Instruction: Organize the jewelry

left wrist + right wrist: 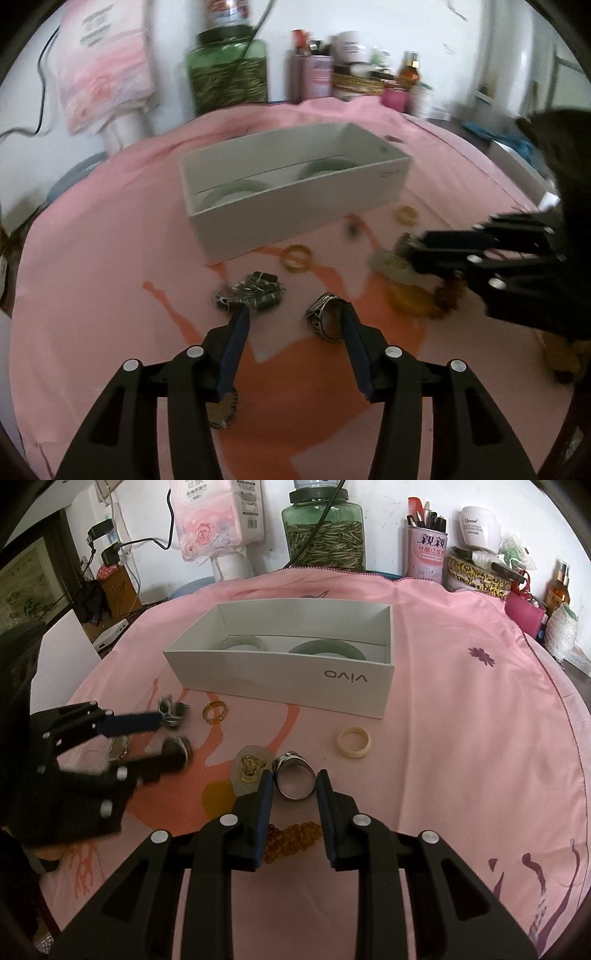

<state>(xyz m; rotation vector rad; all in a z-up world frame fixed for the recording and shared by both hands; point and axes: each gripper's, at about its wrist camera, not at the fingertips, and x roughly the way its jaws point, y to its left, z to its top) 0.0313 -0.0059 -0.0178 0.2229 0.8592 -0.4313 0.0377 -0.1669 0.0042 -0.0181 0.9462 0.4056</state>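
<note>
Resting on a table draped in a pink cloth (443, 672), loose jewelry lies in front of a white box (280, 686) that already holds two green bangles (325, 650). The right gripper (294, 786) has a silver ring (295, 777) between its jaws, which stand narrowly spread around the band, the left one touching it; a firm pinch cannot be confirmed. The ring's hole faces upward. The box lies straight beyond this ring, on the far side, so the right hand looks nearest to carry it there. Further left, the left gripper (295, 317) has its jaws half spread and pinching nothing: a dark ornate ring (327, 319) sits against its right jaw, and a black beaded piece (251, 293) lies at its left jaw tip.
</note>
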